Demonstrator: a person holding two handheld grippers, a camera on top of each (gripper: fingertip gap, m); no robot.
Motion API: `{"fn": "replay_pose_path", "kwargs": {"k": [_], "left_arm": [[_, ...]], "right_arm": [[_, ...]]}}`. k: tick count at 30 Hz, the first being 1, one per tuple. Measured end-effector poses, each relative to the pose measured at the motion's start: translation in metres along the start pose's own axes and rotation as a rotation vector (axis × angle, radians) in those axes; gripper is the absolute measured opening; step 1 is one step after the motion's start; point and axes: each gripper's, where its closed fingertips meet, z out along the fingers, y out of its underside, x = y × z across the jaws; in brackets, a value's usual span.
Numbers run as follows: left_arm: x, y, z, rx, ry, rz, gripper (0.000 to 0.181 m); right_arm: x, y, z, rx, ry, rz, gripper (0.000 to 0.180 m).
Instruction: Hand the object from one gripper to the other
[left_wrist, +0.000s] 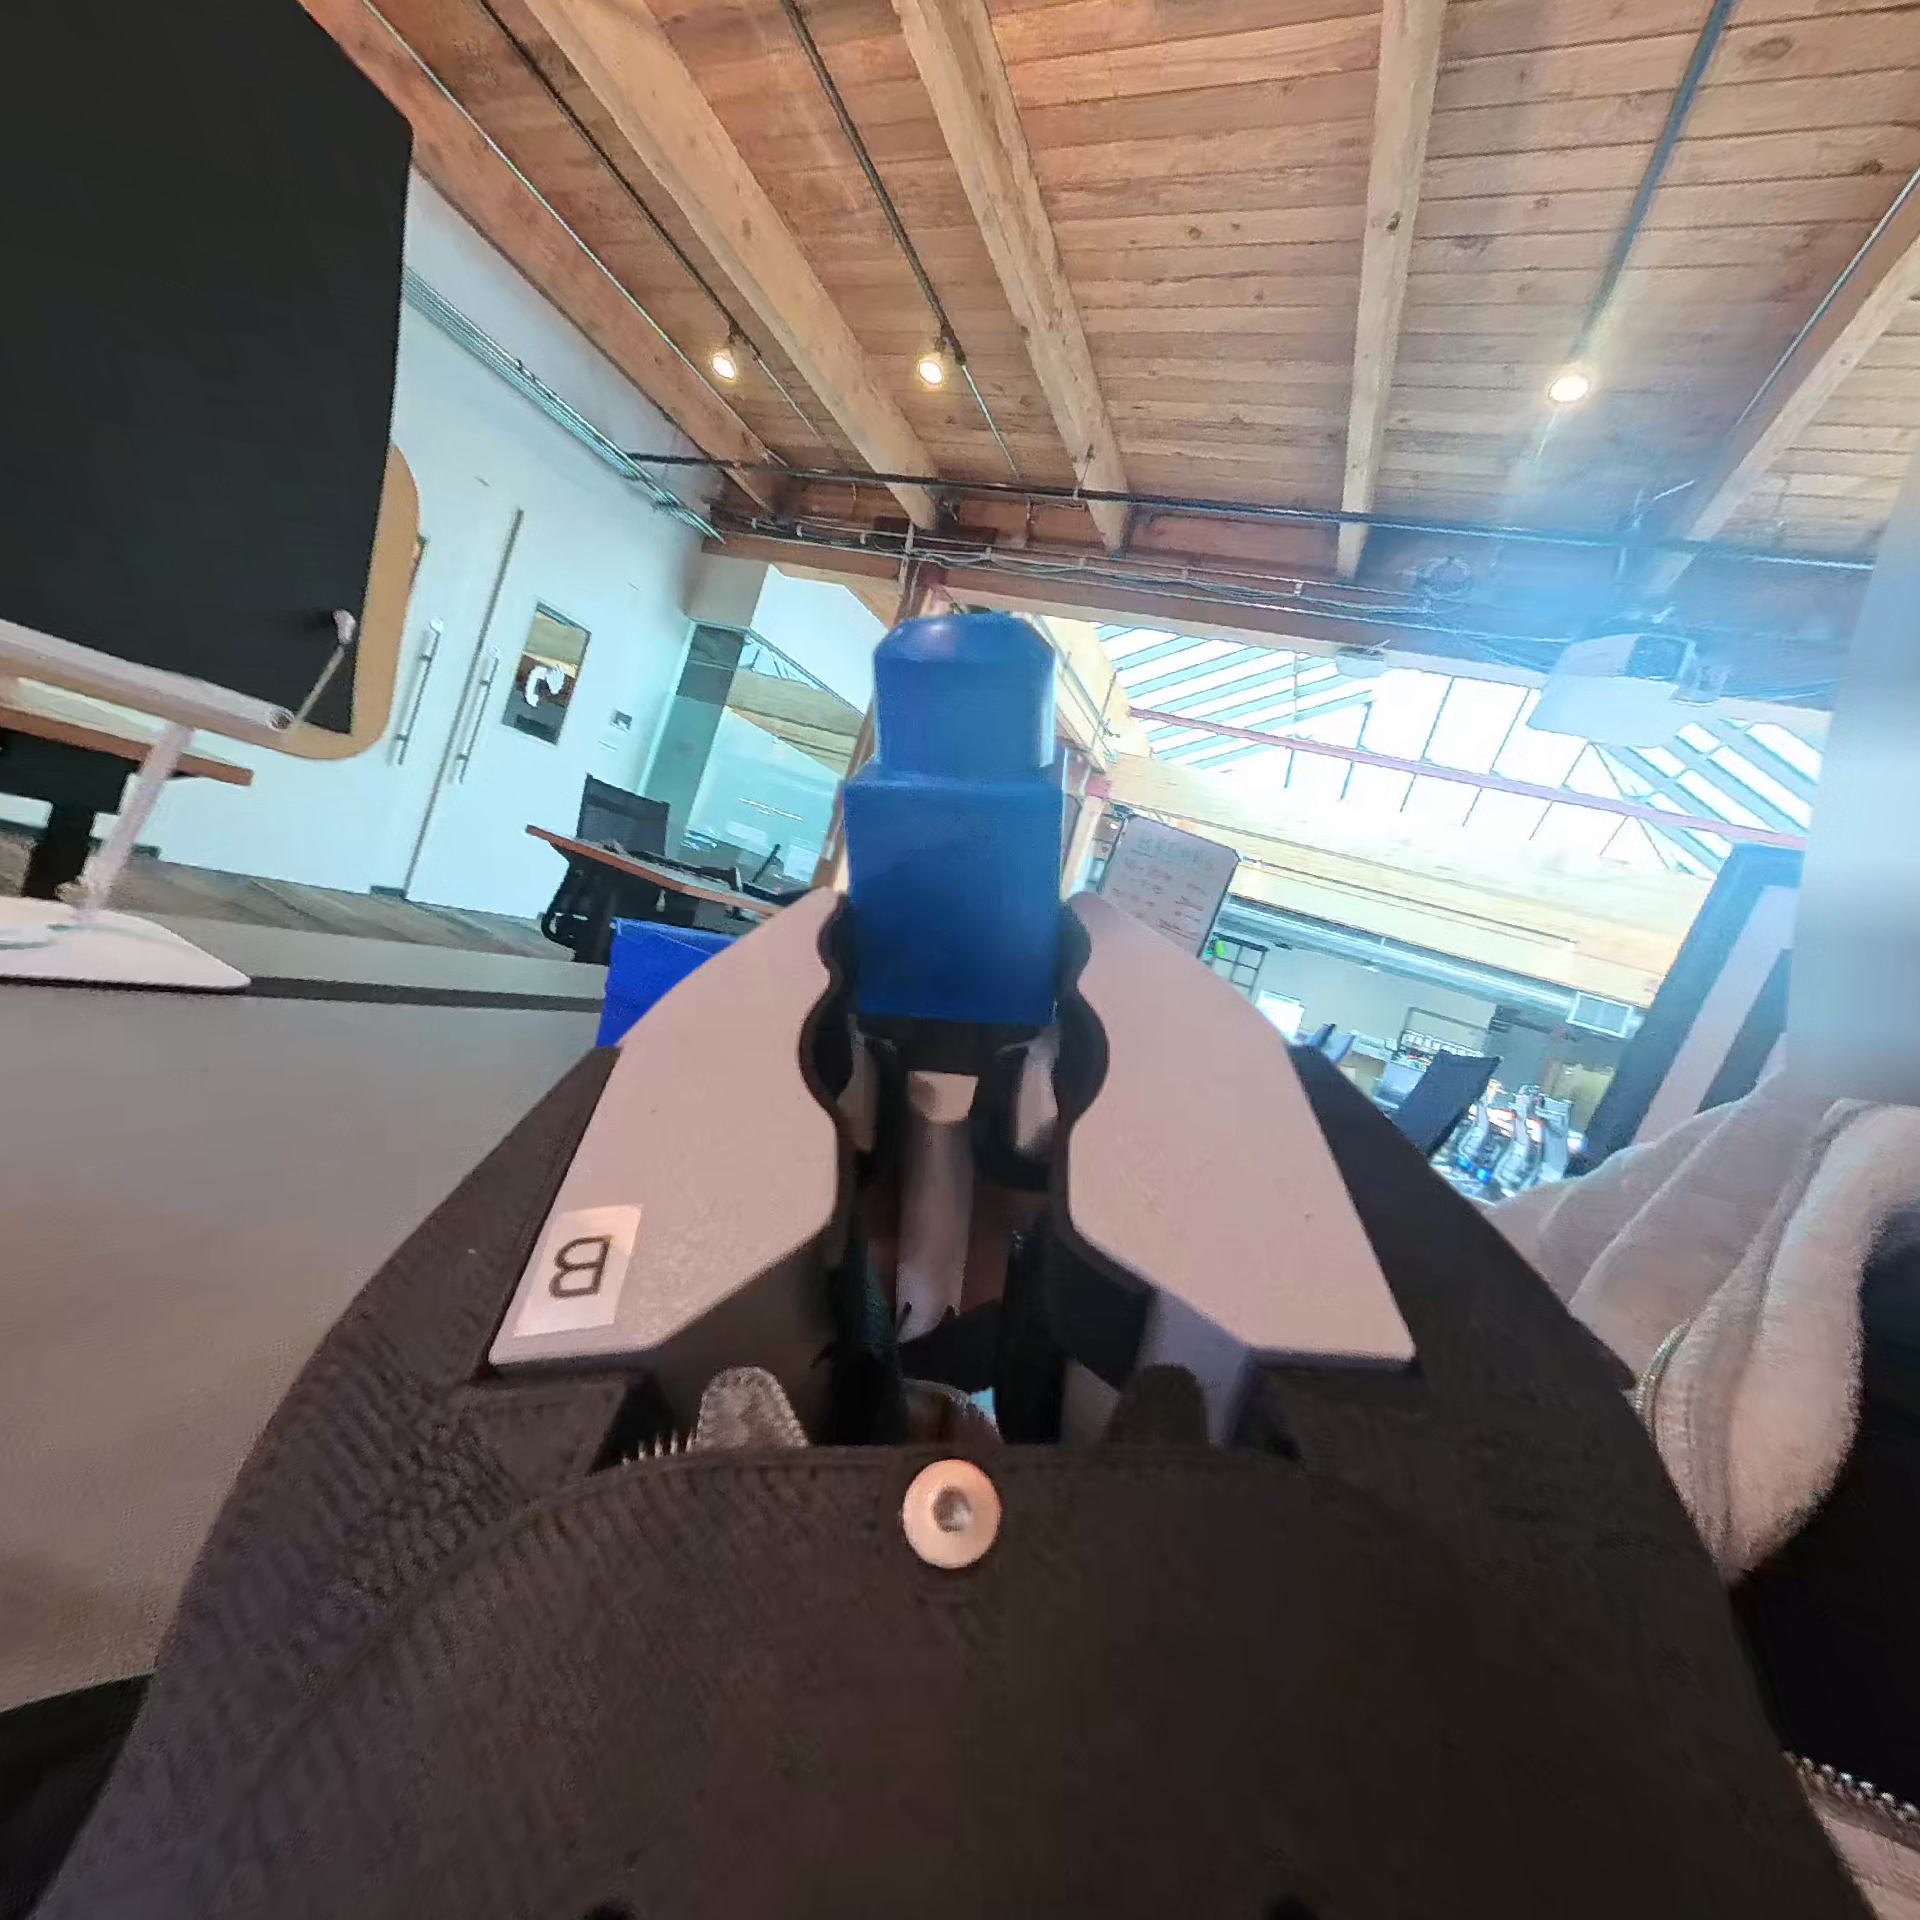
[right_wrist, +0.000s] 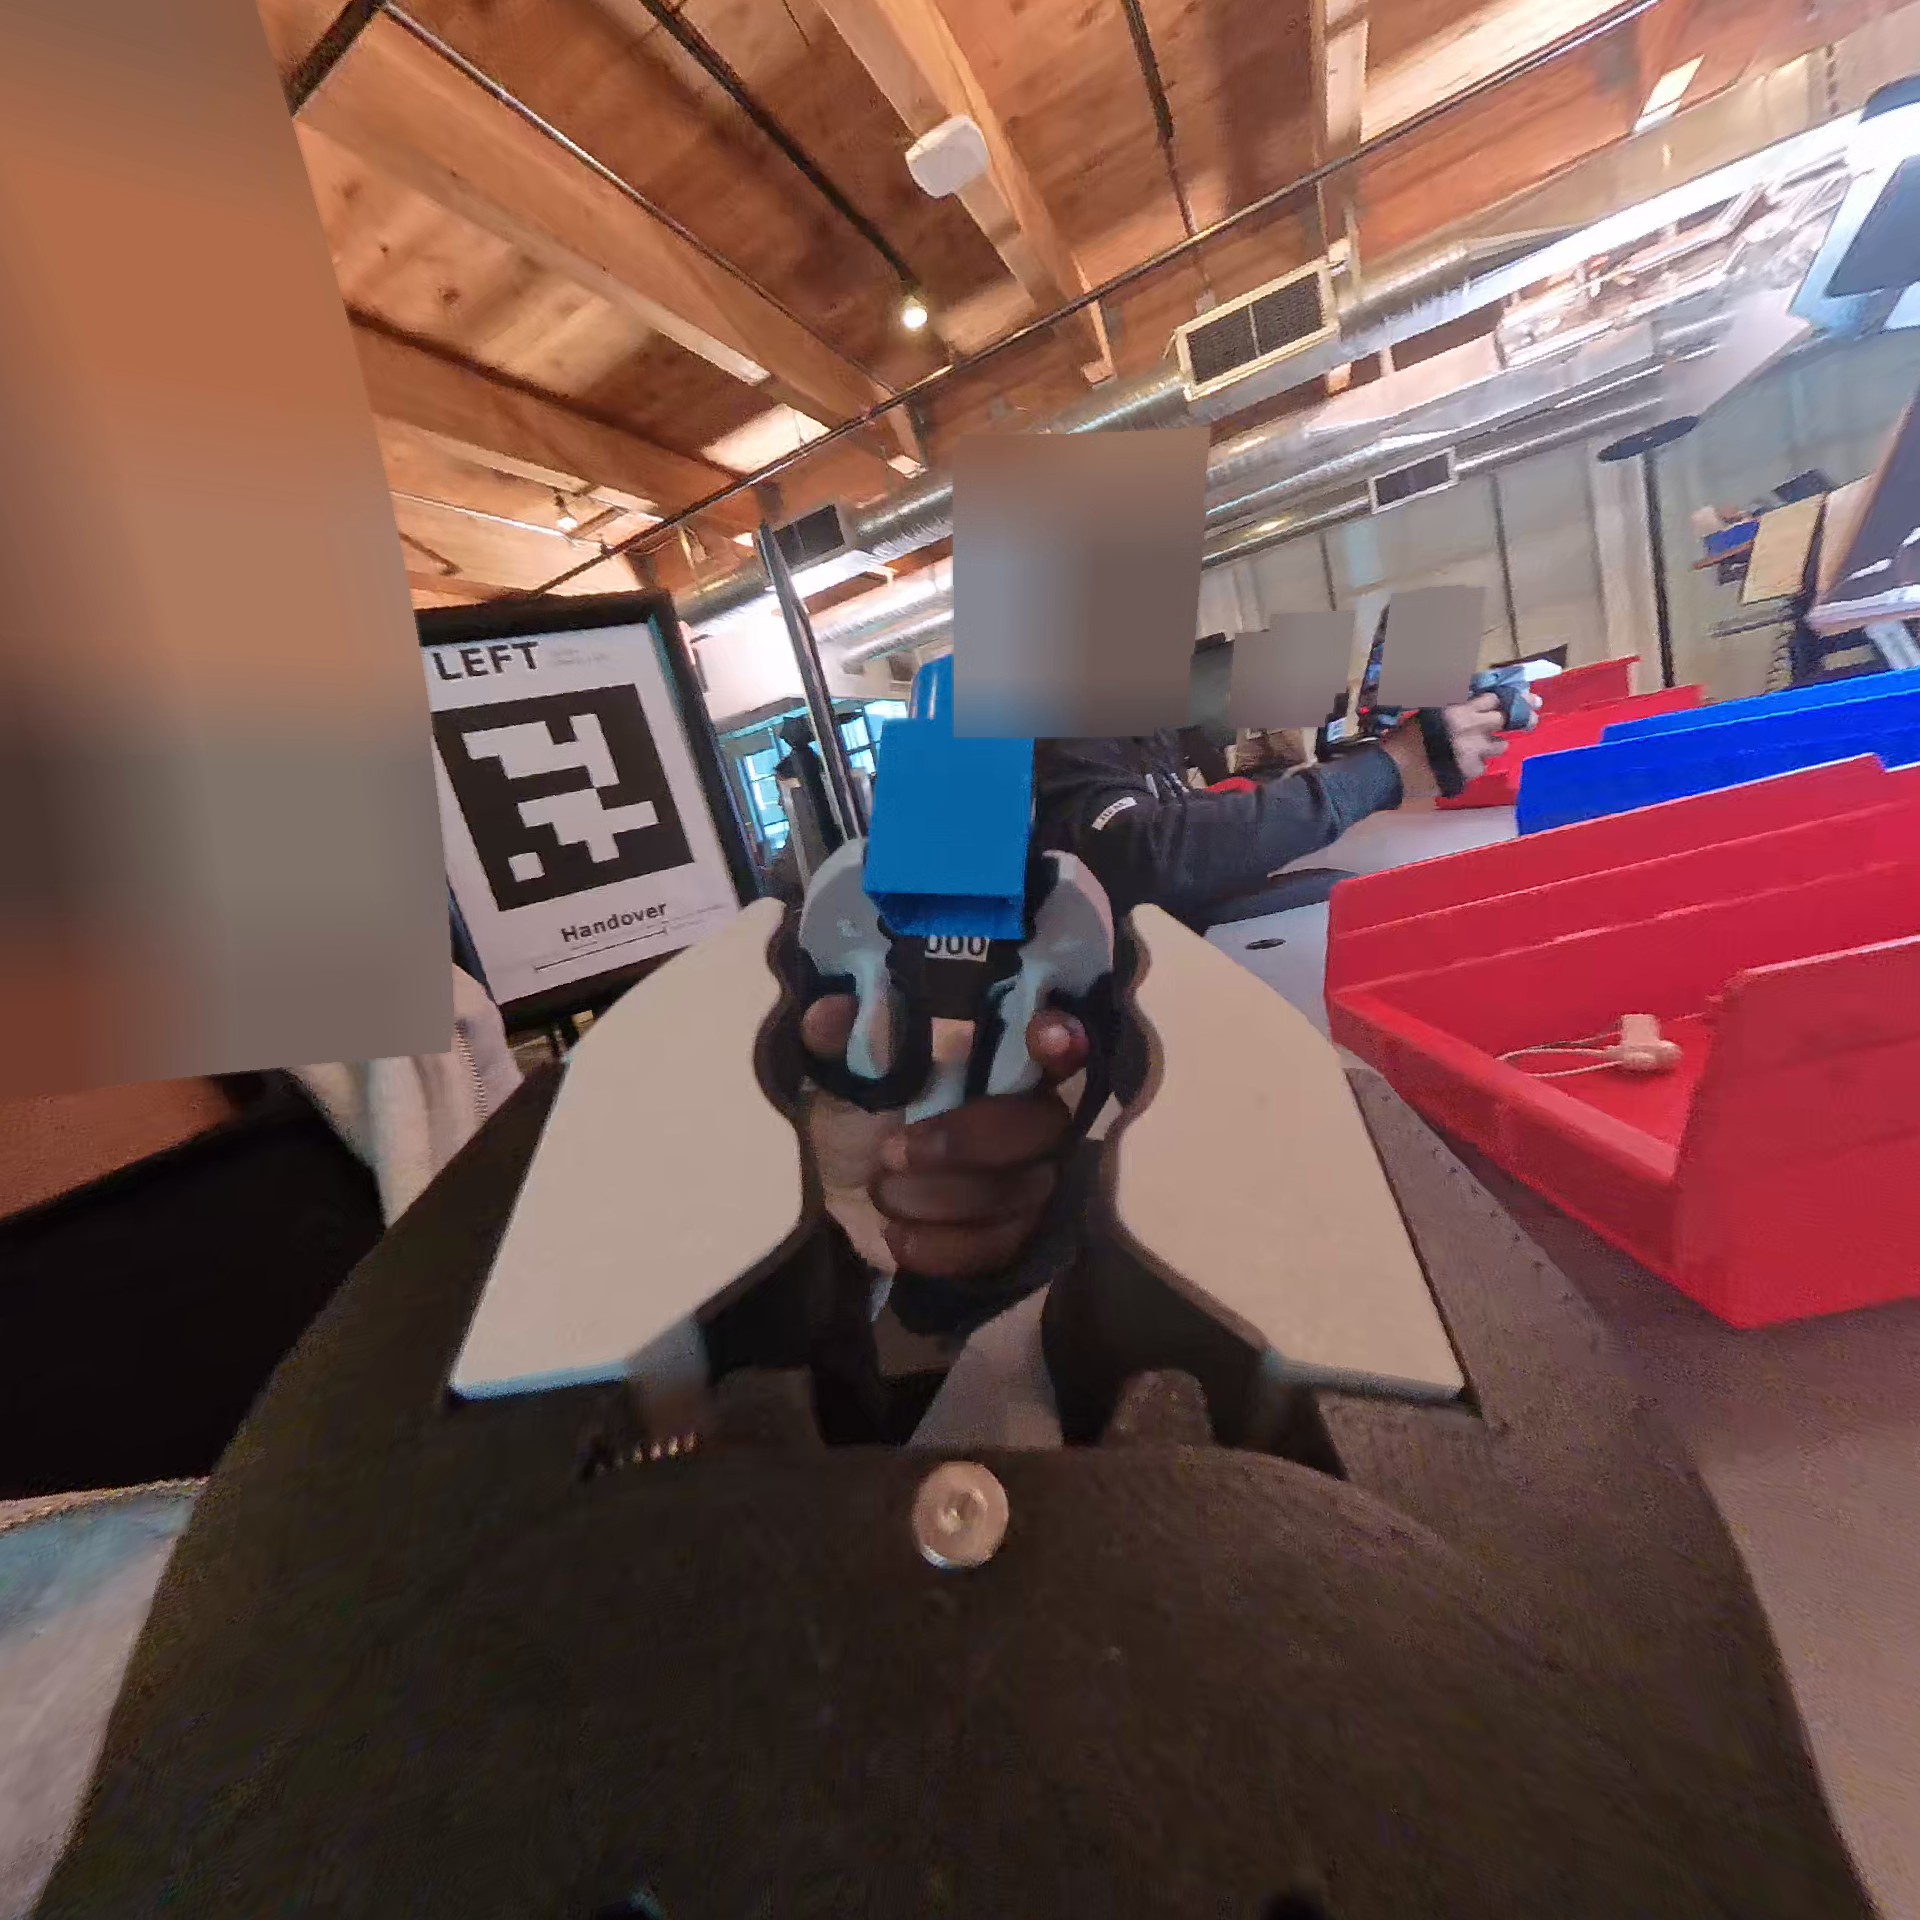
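Gripping one blue block (left_wrist: 951, 894) — left gripper (left_wrist: 954, 966) — right gripper (right_wrist: 951, 971) gaping.

Object (left_wrist: 954, 883) between left tool (left_wrist: 954, 935) fingers — upright.

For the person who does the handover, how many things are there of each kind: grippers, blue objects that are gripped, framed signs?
Grippers: 2 (left gripper, right gripper)
Blue object, in the left gripper: 1
Framed sign: 1
Total: 4
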Motion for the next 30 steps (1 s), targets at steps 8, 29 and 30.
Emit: {"fn": "replay_pose_path", "kwargs": {"k": [8, 29, 30], "left_arm": [[-0.005, 0.029, 0.004, -0.110, -0.064, 0.091, 0.036], [0.006, 0.007, -0.003, -0.017, -0.007, 0.087, 0.035], [0.006, 0.000, -0.003, 0.065, -0.001, 0.033, 0.034]], "right_arm": [[-0.005, 0.002, 0.002, -0.015, -0.004, -0.032, 0.050], [-0.010, 0.016, -0.004, -0.237, -0.004, -0.192, 0.052], [-0.008, 0.013, -0.004, -0.188, 0.000, -0.162, 0.061]]}}
